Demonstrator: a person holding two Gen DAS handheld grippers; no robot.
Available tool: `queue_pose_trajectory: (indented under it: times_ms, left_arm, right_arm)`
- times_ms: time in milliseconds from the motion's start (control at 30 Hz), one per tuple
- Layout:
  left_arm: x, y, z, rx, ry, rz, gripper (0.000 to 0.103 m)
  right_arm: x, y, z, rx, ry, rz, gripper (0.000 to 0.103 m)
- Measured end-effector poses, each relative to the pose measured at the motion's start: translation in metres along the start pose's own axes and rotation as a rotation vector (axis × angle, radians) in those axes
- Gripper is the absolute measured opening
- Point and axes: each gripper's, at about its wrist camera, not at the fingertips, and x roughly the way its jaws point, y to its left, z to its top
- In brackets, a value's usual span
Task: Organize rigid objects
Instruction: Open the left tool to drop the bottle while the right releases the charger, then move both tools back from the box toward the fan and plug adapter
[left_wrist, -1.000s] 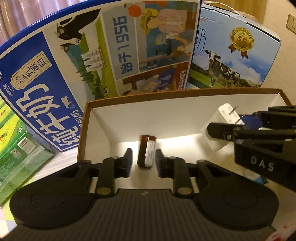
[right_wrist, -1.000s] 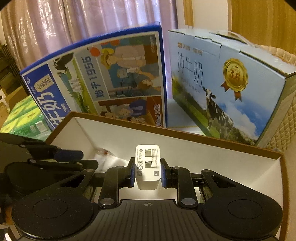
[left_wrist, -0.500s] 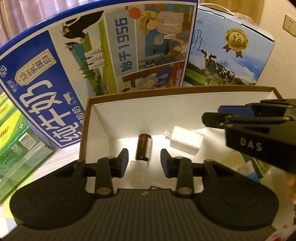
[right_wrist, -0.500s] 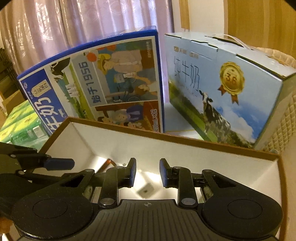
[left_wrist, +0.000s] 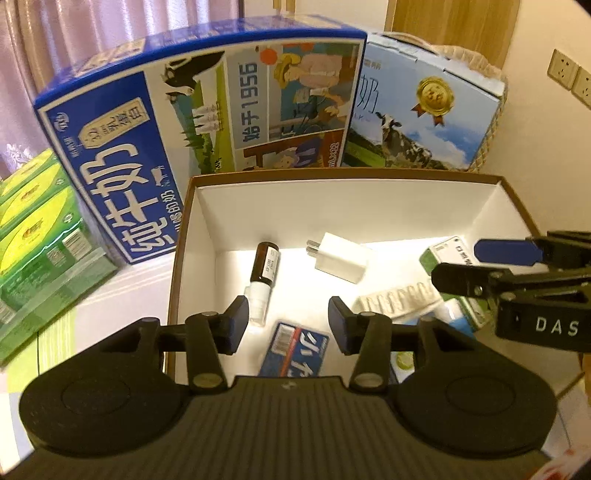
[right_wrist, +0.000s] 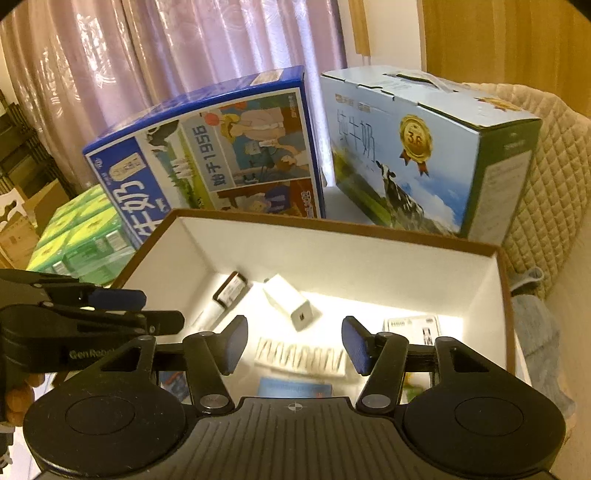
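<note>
Above the box (left_wrist: 369, 173), both grippers' jaws, just opening, stand spread and seemingly empty, bottle (left_wrist: 263, 273) and charger (left_wrist: 341, 260) lying below.

Matt white card box (left_wrist: 354, 206), glossy brown glass bottle (left_wrist: 265, 260)

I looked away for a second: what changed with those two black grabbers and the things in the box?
Both let go. The right gripper dropped the white charger into the brown box, where it lies on its side. The left gripper released the brown bottle, lying beside the charger. Both sets of jaws have just been opening, nothing between them, and pulled back upward. The box and milk cartons stayed put.
</note>
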Motion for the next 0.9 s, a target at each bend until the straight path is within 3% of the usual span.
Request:
queue_pose_trajectory:
  times_ms: [900]
  left_arm:
    - [-0.145,-0.033,-0.093,-0.130,-0.055,-0.009,0.045]
  right_arm:
    - [-0.129,0.028,-0.076,0.012,-0.004,0.028,0.055]
